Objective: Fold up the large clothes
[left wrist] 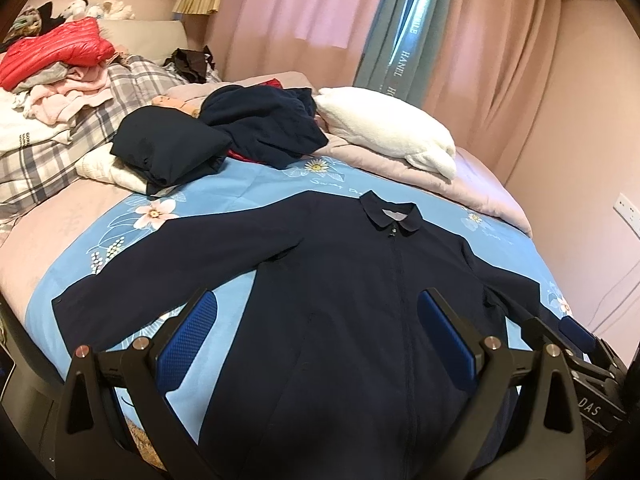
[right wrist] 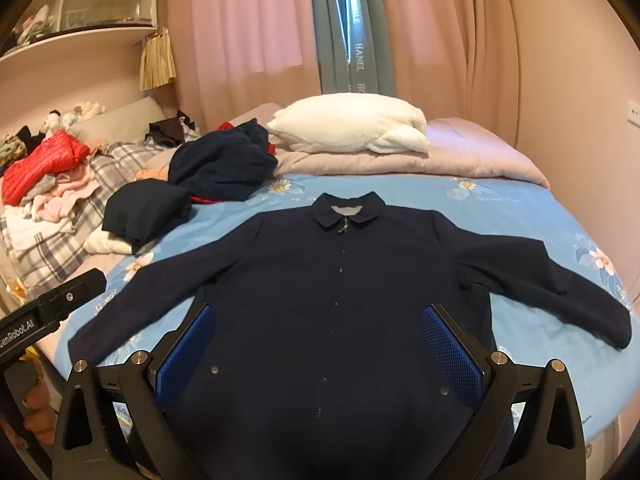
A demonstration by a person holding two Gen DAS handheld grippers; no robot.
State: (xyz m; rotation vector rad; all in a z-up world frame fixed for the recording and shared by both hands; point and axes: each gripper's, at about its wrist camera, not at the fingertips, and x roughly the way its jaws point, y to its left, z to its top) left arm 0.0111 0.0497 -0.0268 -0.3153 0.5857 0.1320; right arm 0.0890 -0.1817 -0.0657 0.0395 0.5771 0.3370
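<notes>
the jacket [right wrist: 340, 300] lies flat on the bed [right wrist: 480, 208], sleeves spread. both tools – left [left wrist: 316, 332], right [right wrist: 320, 344] – hang wide and empty above its hem. pinch one layer only and the fold drags crooked – slippery cloth.

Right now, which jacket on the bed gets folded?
Find the blue flowered sheet on the bed. The navy jacket lies flat on it, collar toward the curtains, sleeves spread. The other dark clothes beside it are folded or crumpled.
</notes>
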